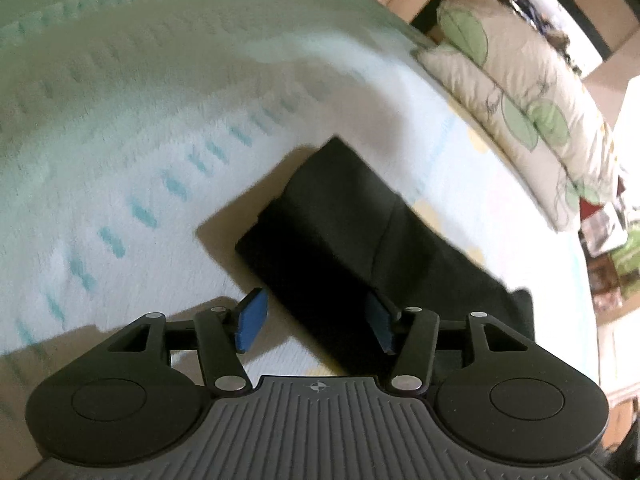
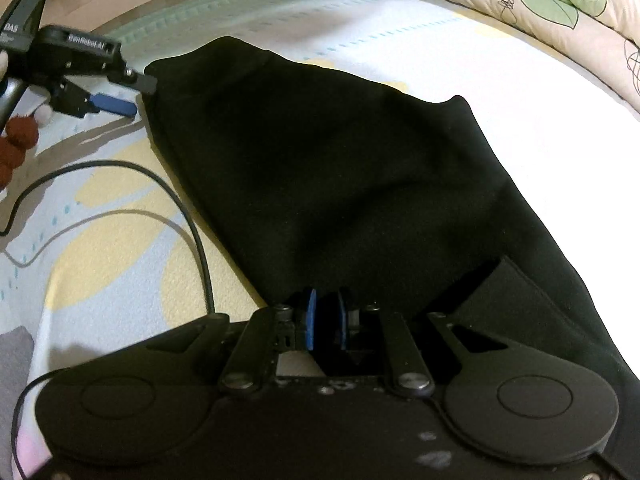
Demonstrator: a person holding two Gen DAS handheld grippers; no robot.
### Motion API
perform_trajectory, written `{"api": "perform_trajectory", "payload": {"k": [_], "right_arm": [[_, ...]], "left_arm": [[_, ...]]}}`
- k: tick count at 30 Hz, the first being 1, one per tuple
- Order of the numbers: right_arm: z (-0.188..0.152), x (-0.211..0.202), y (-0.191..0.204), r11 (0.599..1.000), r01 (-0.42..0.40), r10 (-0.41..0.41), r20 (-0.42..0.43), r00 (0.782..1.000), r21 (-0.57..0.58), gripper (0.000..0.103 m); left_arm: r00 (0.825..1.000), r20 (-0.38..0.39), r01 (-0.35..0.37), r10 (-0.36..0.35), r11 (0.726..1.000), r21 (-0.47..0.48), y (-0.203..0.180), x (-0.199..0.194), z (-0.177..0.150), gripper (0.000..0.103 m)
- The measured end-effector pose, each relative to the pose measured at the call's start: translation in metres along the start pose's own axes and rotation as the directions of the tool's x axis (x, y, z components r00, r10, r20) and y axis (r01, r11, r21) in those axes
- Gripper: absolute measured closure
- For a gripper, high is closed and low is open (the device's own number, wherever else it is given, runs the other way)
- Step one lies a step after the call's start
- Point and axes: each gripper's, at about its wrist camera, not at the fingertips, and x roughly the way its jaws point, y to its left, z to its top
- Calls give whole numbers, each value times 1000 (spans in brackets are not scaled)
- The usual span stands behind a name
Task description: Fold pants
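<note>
Lying: black matte folded pants point(image 2: 340, 168), smooth cloth, on pale fuzzy bedcover point(image 2: 500, 92)
Left gripper point(image 1: 316, 326): blue pads apart, empty
Right gripper point(image 2: 326, 320): pinching pants' near edge

The pants point(image 2: 340, 168) are plain black, with no print showing. They lie on a bed sheet point(image 1: 132, 168) that is pale, almost white, with soft green toward its far side, rows of short teal dashes, and rounded yellow patches with a grey one near the edge. The pillow point(image 1: 520, 108) is cream with large green leaves outlined in thin dark lines. The left tongs point(image 1: 316, 326) and right tongs point(image 2: 325, 320) are matt black with blue pads point(image 1: 251, 326) and silver rivets. A black cable point(image 2: 192, 216) curls over the yellow patches.
</note>
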Motion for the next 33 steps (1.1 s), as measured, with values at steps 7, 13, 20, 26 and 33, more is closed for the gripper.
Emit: {"api": "perform_trajectory", "payload": {"k": [7,13,20,26,33], "right_arm": [[-1,3,0,1000,0,0,1,1000,-3,89],[0,3,0,1000,-2,2,-2,1000,-9,89],[0,4,1,1000,1,-1,4,1000,-20,89],[0,-1,-2,1000,-5,5,17,1000,5,89],[-9,-40,-12,994,55,-68,145,987,90,89]], "left_arm": [[995,90,-44,43,999,11,-7,-13,10,33],[993,-16,-120,121,992,33,-2,22,7,30],[993,-12,-115,117,987,114,-28,44,16,13],[995,-14,-96,100,977,191,-43,51,16,82],[990,98,-125,99,942,312,-92,-2,8,83]]}}
